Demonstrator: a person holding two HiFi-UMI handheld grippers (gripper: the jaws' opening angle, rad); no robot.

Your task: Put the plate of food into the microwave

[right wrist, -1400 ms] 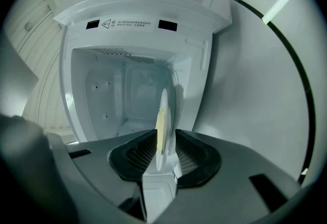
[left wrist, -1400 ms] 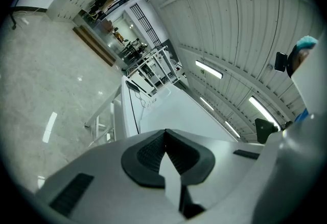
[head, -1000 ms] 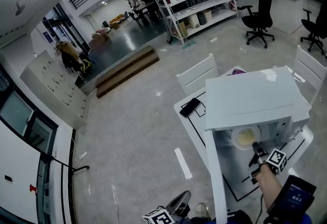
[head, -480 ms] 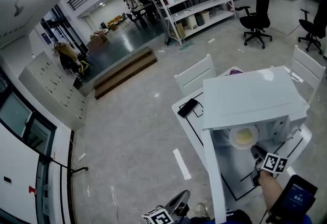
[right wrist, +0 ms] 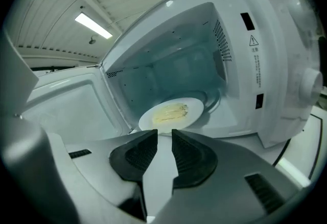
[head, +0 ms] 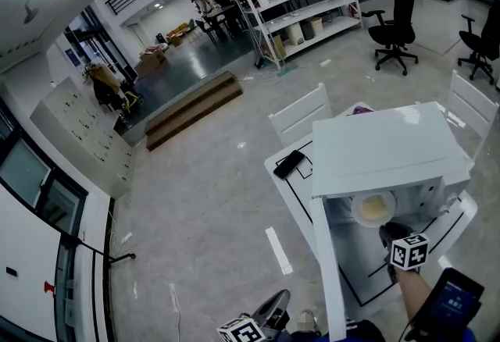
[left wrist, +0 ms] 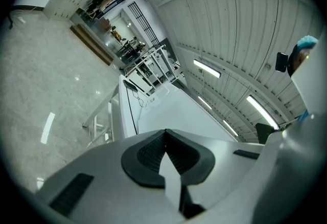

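Pulling away from the plate (right wrist: 171,114), now inside the microwave (right wrist: 265,54) near its front lip, the right gripper (right wrist: 164,146) has retreated, jaws slightly parted, empty. Left gripper (left wrist: 164,142): closed, empty. Shutting the door (right wrist: 61,101) could clip the plate.

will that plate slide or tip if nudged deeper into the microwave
The plate looks rigid and glossy, so it probably slides easily. Flat and shallow, it seems unlikely to tip. The low food likely stays put.
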